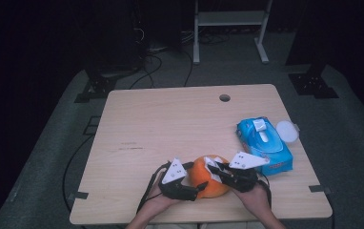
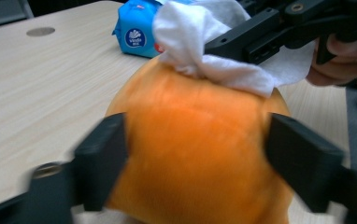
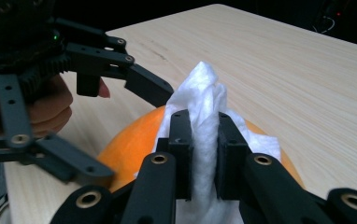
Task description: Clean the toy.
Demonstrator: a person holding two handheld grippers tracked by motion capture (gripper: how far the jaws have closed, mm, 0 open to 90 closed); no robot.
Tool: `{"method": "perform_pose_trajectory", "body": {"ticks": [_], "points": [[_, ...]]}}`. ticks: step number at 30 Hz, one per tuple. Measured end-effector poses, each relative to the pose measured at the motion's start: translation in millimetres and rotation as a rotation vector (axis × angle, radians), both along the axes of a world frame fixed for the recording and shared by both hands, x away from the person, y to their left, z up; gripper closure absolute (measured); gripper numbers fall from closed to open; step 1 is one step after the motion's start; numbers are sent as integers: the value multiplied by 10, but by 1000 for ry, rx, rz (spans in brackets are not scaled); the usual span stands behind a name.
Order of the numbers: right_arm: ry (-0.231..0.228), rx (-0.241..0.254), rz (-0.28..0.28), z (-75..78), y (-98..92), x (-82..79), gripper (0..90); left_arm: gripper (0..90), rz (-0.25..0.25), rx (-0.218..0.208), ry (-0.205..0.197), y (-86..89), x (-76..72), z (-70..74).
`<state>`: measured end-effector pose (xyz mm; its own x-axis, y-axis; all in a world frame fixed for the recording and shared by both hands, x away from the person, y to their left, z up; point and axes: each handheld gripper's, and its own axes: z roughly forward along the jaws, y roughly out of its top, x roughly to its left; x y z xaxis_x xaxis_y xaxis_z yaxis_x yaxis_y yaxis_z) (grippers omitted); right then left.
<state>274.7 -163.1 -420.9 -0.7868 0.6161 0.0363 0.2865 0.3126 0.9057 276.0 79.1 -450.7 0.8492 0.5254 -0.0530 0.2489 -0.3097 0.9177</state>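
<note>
A round orange fruit (image 1: 212, 187) (image 2: 195, 140) sits on the wooden table (image 1: 170, 124) near its front edge. My left gripper (image 1: 195, 175) (image 2: 196, 158) straddles it from the left. Its jaws stand wide on either side of the fruit, open. My right gripper (image 1: 214, 168) (image 3: 204, 144) comes in from the right, shut on a crumpled white wipe (image 2: 186, 32) (image 3: 204, 93). The wipe rests on the top of the fruit. In the left gripper view the right gripper (image 2: 209, 46) lies across the upper right with the wipe bunched at its tips.
A blue pack of wipes (image 1: 265, 145) (image 2: 137, 32) lies to the right of the fruit, with a round white lid (image 1: 286, 130) beyond it. A cable hole (image 1: 224, 98) marks the table's far side. Both hands rest at the front edge.
</note>
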Motion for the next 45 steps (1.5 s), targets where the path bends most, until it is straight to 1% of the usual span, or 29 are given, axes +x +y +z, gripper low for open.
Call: {"method": "perform_pose_trajectory", "body": {"ticks": [3,5,7,9,10,12,14,15,17,19,21,22,23,24,25,26,27,28,29,31,32,34,36,37,38,40,42,44,45], "points": [[8,10,-15,4,-53,36,788,96,0,-28,53,12,41,-59],[21,21,-19,-9,-76,54,788,121,-16,-36,76,-4,51,-93],[19,19,-23,-16,-76,56,788,248,-9,-22,48,-17,30,-92],[21,22,-32,-9,-68,54,788,370,-6,7,22,-30,1,-11],[17,32,-35,4,-60,48,788,409,-9,21,7,-29,-13,52],[18,66,-24,56,-32,5,789,444,-10,27,-26,-2,-41,166],[26,129,30,109,12,-41,789,473,-11,30,-56,35,-77,283],[19,139,54,131,54,-72,789,483,-11,38,-73,55,-97,332],[-2,111,62,149,117,-103,789,496,-12,32,-85,93,-115,359],[20,99,51,97,111,-61,790,470,-2,13,-72,125,-90,325],[30,69,29,16,79,-12,791,309,26,16,-52,127,-40,272],[45,79,24,-9,50,10,790,223,48,7,-33,132,-9,237],[54,92,18,-16,23,29,790,164,63,-15,-4,137,20,197],[51,85,12,-10,8,37,790,126,71,-26,32,138,49,157],[42,71,6,-8,1,42,790,106,72,-40,68,135,72,122],[43,65,2,-16,-7,45,790,107,71,-56,91,133,86,95],[49,72,1,-31,-11,54,791,125,69,-58,107,127,91,83],[50,67,0,-39,-11,61,791,161,62,-54,98,120,84,82],[45,65,-3,-40,-8,67,791,235,54,-52,78,113,65,93],[43,57,-14,-9,-12,64,790,294,43,-26,51,76,30,124],[32,57,-17,17,-1,44,790,305,37,-11,35,55,10,135],[-2,42,1,78,62,-14,790,313,17,32,-2,8,-33,138],[-20,40,60,107,161,-64,789,318,-1,76,-34,-50,-82,120],[-41,1,82,109,229,-89,789,320,-3,94,-42,-61,-96,114],[-52,-25,85,107,255,-97,790,325,-5,105,-52,-66,-106,106],[-57,-52,79,99,240,-75,791,330,-5,90,-53,-46,-102,109],[-70,-77,51,92,178,-42,791,313,1,62,-53,-24,-87,124],[-51,-58,31,80,99,-4,791,227,27,28,-32,-12,-59,117],[-44,-47,30,74,67,14,791,161,49,15,-18,-12,-42,99]]}}
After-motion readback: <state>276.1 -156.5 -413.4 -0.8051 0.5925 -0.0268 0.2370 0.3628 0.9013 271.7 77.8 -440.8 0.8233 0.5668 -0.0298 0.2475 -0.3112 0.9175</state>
